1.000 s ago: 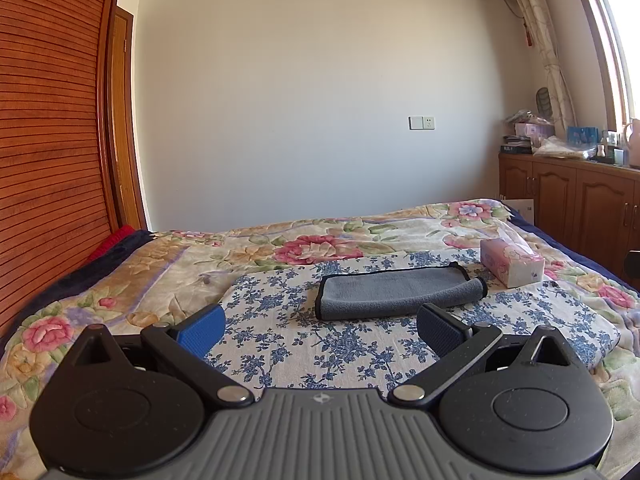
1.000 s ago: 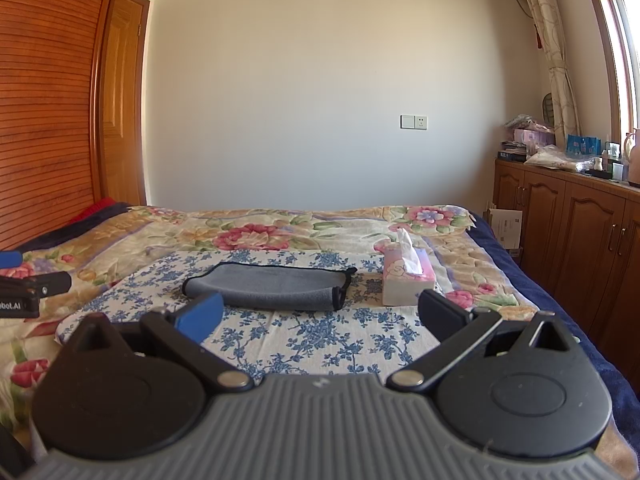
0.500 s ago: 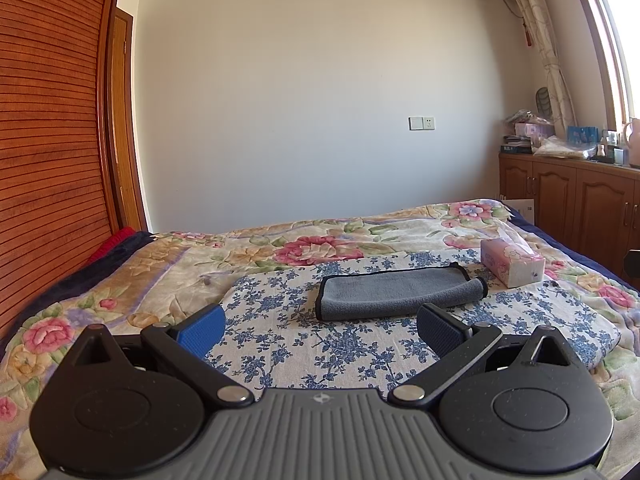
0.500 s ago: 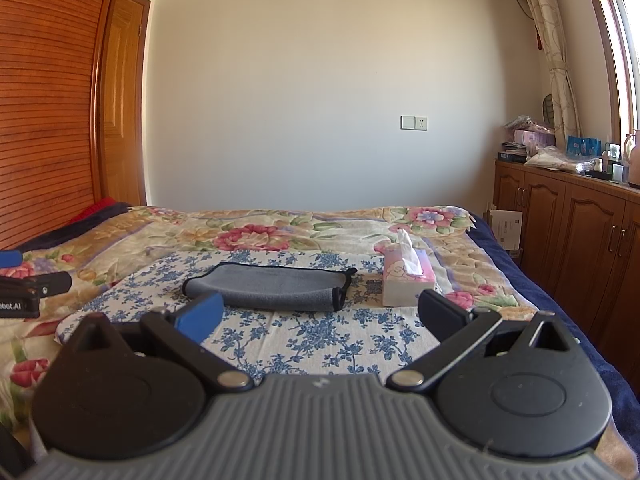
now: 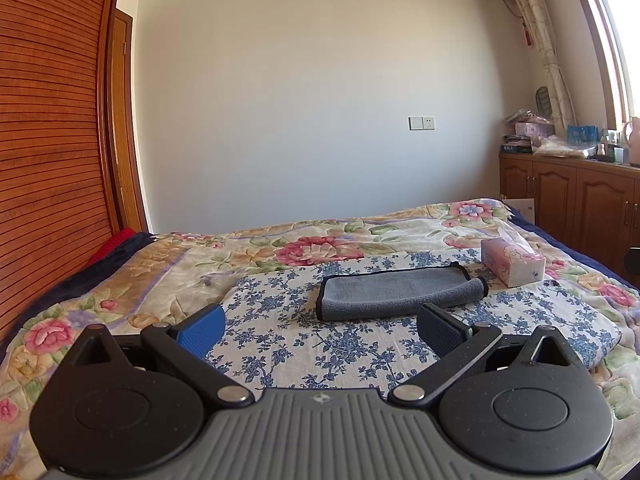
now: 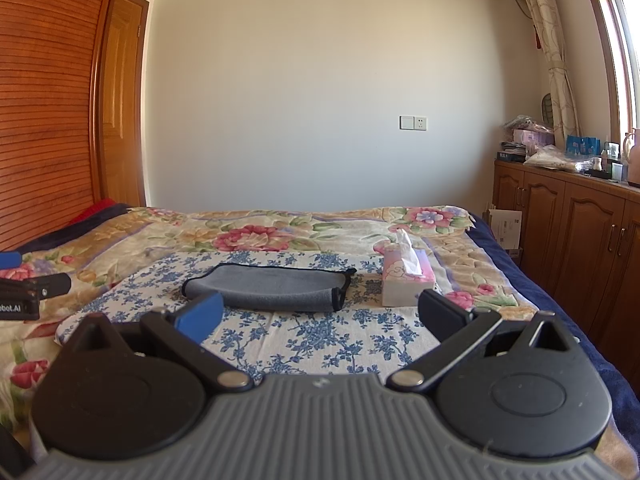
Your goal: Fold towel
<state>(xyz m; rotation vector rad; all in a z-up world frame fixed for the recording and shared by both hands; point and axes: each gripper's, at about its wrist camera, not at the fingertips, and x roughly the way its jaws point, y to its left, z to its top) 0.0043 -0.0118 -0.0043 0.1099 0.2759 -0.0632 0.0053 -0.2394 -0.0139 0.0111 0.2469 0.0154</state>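
Note:
A grey towel with black edging [image 5: 394,290] lies folded into a long narrow strip on a blue-flowered cloth [image 5: 340,344] on the bed. It also shows in the right wrist view [image 6: 272,286]. My left gripper [image 5: 320,330] is open and empty, held back from the towel's near edge. My right gripper [image 6: 318,318] is open and empty, also short of the towel. The left gripper's tip [image 6: 28,292] shows at the left edge of the right wrist view.
A pink tissue box [image 5: 512,262] stands right of the towel, also in the right wrist view [image 6: 406,282]. A floral bedspread [image 5: 120,288] covers the bed. A wooden slatted wardrobe [image 5: 48,160] stands on the left, wooden cabinets [image 6: 580,232] on the right.

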